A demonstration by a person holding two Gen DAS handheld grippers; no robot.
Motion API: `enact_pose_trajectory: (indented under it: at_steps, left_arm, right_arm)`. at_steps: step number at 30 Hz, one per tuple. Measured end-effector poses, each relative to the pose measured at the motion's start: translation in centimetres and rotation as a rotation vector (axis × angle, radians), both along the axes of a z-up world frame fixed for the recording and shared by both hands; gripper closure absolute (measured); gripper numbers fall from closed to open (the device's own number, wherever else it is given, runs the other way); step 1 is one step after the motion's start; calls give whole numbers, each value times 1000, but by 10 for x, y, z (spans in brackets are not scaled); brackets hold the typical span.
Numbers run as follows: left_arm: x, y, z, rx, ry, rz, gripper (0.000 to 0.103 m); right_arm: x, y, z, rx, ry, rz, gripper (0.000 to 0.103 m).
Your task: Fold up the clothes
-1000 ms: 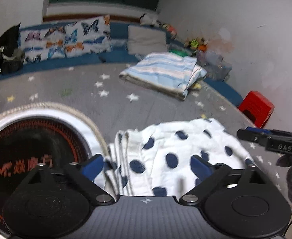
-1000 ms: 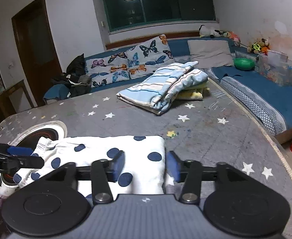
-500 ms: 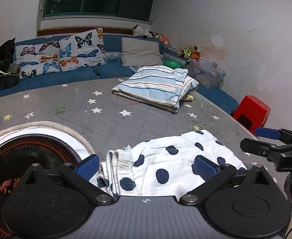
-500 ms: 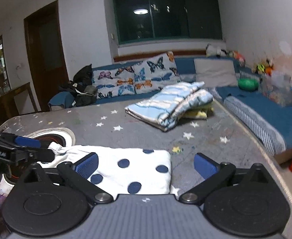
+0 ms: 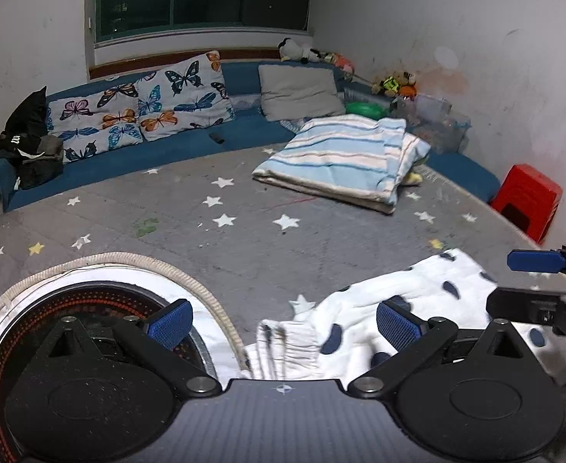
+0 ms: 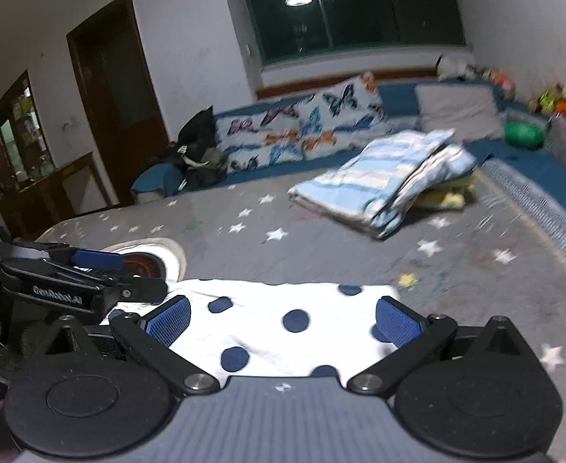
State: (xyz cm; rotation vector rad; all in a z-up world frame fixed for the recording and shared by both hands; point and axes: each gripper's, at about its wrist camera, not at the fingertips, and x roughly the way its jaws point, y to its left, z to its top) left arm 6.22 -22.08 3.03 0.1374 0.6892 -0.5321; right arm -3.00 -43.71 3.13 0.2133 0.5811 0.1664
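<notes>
Both claws, left [image 5: 283, 322] and right [image 6: 283, 318], gape empty over dotted garment [image 6: 283, 324], lying compact; square edges if refolding.

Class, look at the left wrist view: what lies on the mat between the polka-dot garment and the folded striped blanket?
Only bare grey star-printed mat lies between the polka-dot garment and the striped blanket; the left wrist view shows it.
</notes>
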Motion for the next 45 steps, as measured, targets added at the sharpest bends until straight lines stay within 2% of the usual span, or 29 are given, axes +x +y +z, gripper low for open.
enact_pose_trajectory:
  at_steps: [6,10,14,18,22,26,33,39,45]
  left_arm:
    - [17,2,-15,48,22,13,0]
    - [27,2,-25,66,39,17,0]
    - [34,4,-30,60,64,27,0]
    - [33,7,-25,48,58,33,0]
    - [20,13,-12,33,26,27,0]
    - [7,15,-7,41,-1,12,0]
    - [4,13,-18,85,5,26,0]
    - [9,14,-27,90,24,49,0]
    - [-2,19,-12,49,9,51,0]
  right_arm:
    - [33,-2,-16,60,101,30,0]
    - [55,-2,-28,45,179,17,0]
    - [68,1,-34,15,218,17,0]
    - [69,5,-26,-14,208,21,0]
    - [52,12,-11,-60,175,38,0]
    - [18,21,-6,-78,149,75,0]
    - [-38,30,-9,-87,131,107,0]
    - [-56,20,-26,-99,176,44,0]
    - [-73,21,-10,-68,95,62,0]
